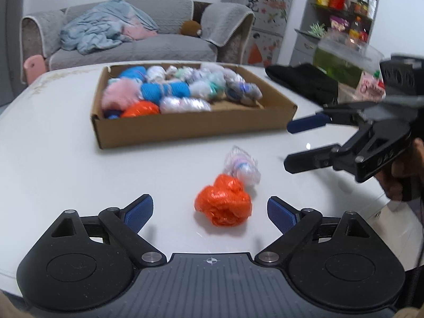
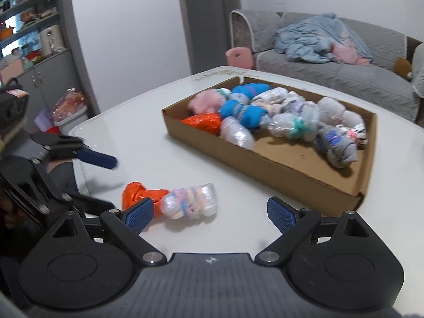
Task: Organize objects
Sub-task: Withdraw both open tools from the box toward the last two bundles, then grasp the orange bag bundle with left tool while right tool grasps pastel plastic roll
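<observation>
The left gripper (image 1: pixel 210 213) is spread wide, and its blue ribbed pads (image 1: pixel 140 213) hold nothing. It hangs low over the white table (image 1: pixel 53 159). Just in front of it, a little toward the right pad, lies an orange bundle (image 1: pixel 223 203) of crinkled plastic, shaped like a rough ball. Touching its far side is a clear bundle (image 1: pixel 242 168), a roll of transparent film with pastel colours inside.

The right gripper (image 2: pixel 210 213) is also spread and empty. In its own view the clear bundle (image 2: pixel 189 201) lies on the table between its pads, nearer to the left one, and the orange bundle (image 2: pixel 137 194) is partly hidden behind that pad. In the left wrist view the right gripper (image 1: pixel 288 144) comes in from the right side, with its fingers apart, above the table and to the right of the two bundles.

Farther back on the table stands a shallow cardboard box (image 1: pixel 185 129), brown and rectangular with low walls. It holds many soft rolled bundles: another orange plastic one (image 2: pixel 205 122) in the near left corner, a blue fabric roll (image 2: pixel 242 112), a fluffy pink one (image 2: pixel 205 103), several in clear film and some grey ones (image 2: pixel 340 151). The right part of the box floor is bare cardboard.

Behind the table is a grey sofa (image 1: pixel 159 45) with a light blue blanket (image 1: pixel 103 26) crumpled on it.
</observation>
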`<state>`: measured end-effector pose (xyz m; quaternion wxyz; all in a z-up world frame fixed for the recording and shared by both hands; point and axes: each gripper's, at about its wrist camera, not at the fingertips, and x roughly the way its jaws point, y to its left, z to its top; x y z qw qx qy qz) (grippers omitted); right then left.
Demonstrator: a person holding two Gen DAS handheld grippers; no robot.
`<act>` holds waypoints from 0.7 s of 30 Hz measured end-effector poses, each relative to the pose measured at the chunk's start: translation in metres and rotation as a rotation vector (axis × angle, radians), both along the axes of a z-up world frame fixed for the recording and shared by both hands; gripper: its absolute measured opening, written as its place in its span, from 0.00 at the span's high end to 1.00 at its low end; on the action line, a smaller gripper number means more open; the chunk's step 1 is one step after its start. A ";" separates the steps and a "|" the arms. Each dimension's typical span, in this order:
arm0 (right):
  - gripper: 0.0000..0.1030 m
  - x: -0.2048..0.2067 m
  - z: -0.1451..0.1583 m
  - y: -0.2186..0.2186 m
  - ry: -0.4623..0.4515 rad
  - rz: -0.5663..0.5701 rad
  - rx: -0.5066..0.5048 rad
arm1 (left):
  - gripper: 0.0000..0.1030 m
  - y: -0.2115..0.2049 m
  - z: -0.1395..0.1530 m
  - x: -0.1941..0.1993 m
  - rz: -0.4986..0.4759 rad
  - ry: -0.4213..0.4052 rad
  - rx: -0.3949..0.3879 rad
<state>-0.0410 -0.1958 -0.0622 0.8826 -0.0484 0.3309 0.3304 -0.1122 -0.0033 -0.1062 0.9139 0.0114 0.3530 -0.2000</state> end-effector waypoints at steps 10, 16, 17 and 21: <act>0.13 0.011 -0.019 0.020 0.025 0.059 -0.020 | 0.11 0.007 -0.016 0.010 0.063 -0.019 0.105; 0.13 0.015 -0.025 0.032 0.028 0.080 -0.037 | 0.10 0.032 -0.014 0.015 0.153 0.000 0.113; 0.13 0.015 -0.026 0.033 0.027 0.083 -0.040 | 0.10 0.034 -0.013 0.015 0.149 0.012 0.086; 0.14 0.015 -0.029 0.035 0.029 0.080 -0.041 | 0.10 0.025 -0.008 0.004 0.084 -0.012 0.067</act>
